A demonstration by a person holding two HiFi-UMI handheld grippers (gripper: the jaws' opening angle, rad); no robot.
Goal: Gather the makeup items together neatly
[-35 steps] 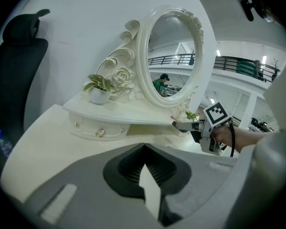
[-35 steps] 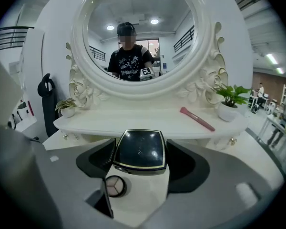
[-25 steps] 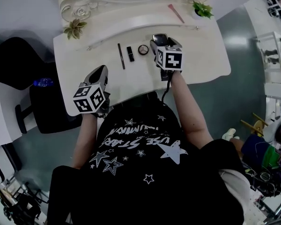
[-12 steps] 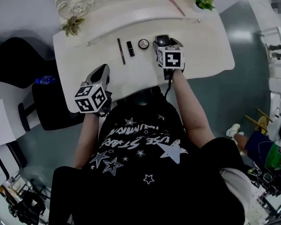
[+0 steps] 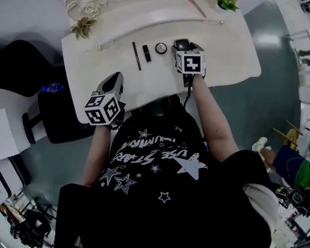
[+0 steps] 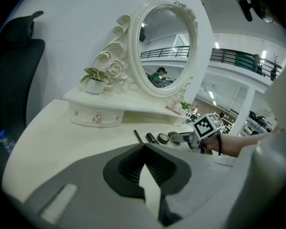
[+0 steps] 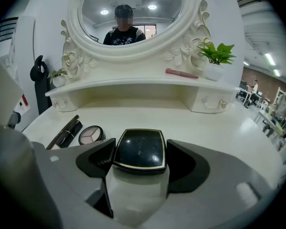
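Note:
On the white vanity table (image 5: 232,56) a brown pencil (image 5: 137,56), a black lipstick (image 5: 146,53) and a round eyeshadow pan (image 5: 160,48) lie in a row. Just to their right is a black square compact (image 5: 181,43), with my right gripper (image 5: 183,46) shut on it. In the right gripper view the compact (image 7: 139,152) fills the gap between the jaws, with the eyeshadow (image 7: 90,134) and lipstick (image 7: 67,133) to its left. My left gripper (image 5: 114,77) hovers at the table's front edge, shut and holding nothing (image 6: 144,146).
An oval mirror (image 7: 128,13) with a raised shelf stands at the back. On the shelf lie a pink brush (image 5: 196,6), a green plant (image 5: 226,2) at the right and another plant (image 5: 84,27) at the left. A black chair (image 5: 51,118) stands to the left.
The right gripper with the compact has eased a little farther over the table, staying just right of the eyeshadow. The left gripper has hardly moved.

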